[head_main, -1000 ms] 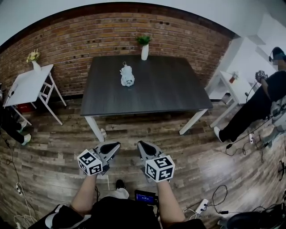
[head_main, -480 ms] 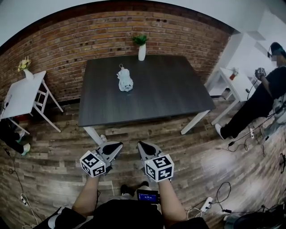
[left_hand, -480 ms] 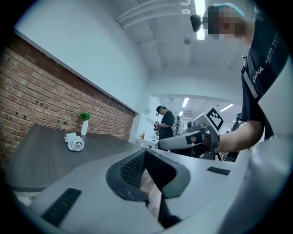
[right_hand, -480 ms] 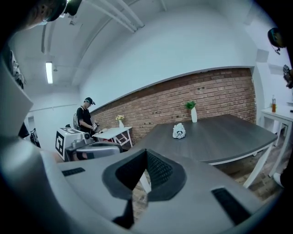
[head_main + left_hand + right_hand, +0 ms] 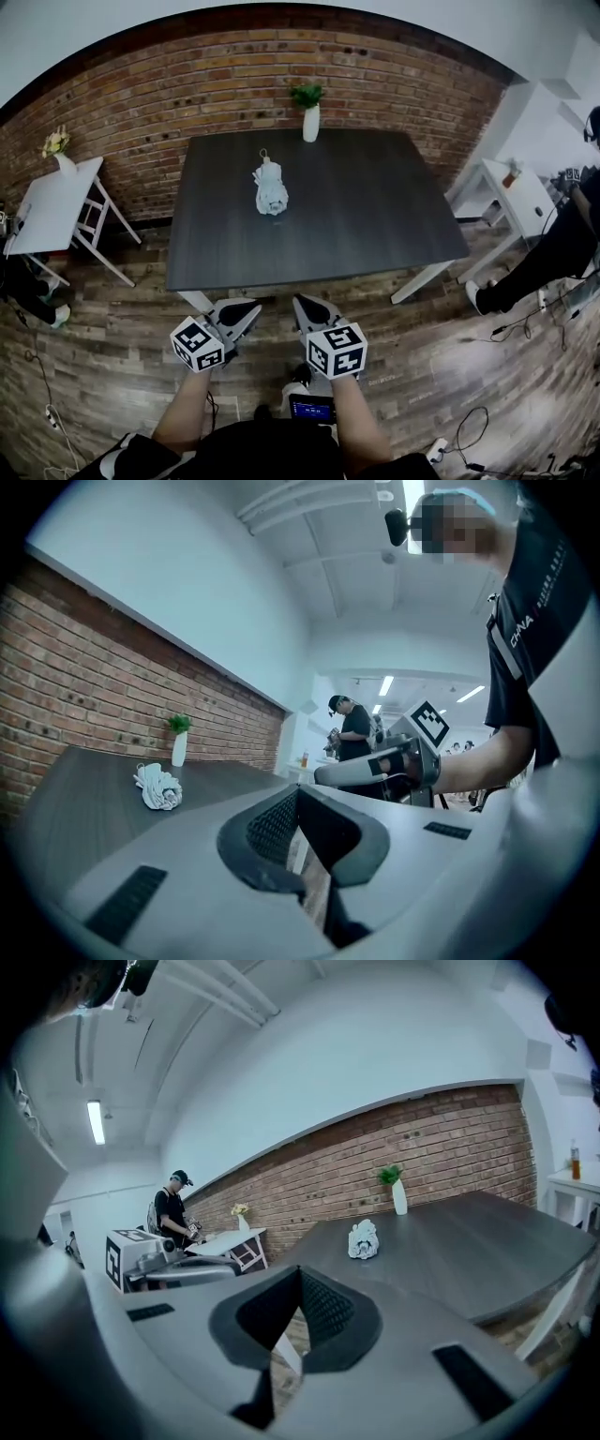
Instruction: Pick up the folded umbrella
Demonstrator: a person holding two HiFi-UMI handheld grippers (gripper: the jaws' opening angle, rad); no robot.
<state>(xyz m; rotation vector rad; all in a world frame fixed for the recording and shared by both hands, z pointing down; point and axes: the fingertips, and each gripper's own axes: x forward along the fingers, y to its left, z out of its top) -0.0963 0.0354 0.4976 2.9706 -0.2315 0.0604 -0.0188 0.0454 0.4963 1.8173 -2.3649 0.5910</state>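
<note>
Head view: finds folded umbrella (image 5: 270, 188) lying on dark table (image 5: 375, 225) at 12 o'clock, toward far edge, just below white vase (image 5: 310, 122). Holds left gripper (image 5: 239, 314) and right gripper (image 5: 312, 312) side by side at 6 o'clock, short of near table edge, well apart from umbrella. Looks like an approach carry, hence nothing gripped.
Left gripper view: shows jaws pinched together, empty; puts umbrella at 9 o'clock, far off.
Right gripper view: shows jaws closed tight, empty; puts umbrella at 1 o'clock beyond the tips. Needs opening before any grasp.
</note>
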